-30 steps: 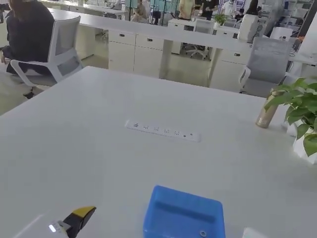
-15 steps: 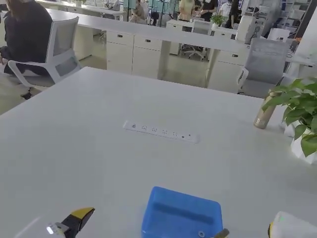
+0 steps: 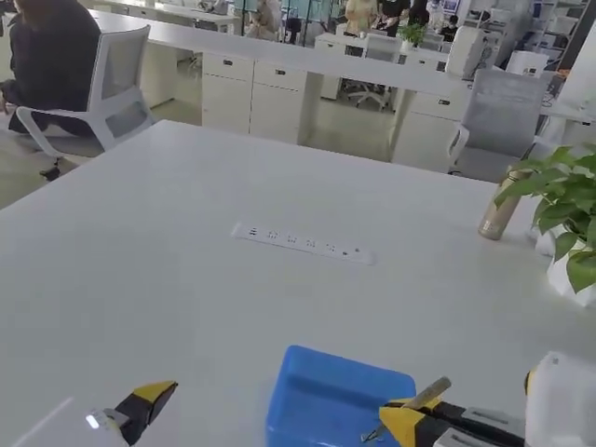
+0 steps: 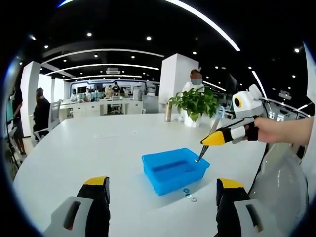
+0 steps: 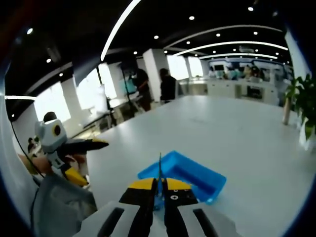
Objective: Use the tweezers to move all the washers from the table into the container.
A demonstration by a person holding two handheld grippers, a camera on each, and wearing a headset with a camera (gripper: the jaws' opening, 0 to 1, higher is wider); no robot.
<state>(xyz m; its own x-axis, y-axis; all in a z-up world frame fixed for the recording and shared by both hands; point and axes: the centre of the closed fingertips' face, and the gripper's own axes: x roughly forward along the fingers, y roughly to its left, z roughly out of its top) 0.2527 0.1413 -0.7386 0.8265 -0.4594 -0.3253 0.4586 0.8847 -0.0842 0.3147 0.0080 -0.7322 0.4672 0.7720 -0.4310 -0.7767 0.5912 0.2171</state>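
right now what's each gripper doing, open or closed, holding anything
left tongs: open, holding nothing
right tongs: closed on the tweezers

Left gripper (image 4: 163, 182) low, fingers spread wide, right gripper (image 5: 159, 183) fingers closed, seemingly pinching tweezers (image 5: 159, 165).

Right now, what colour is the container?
Blue; the container shows best in the left gripper view.
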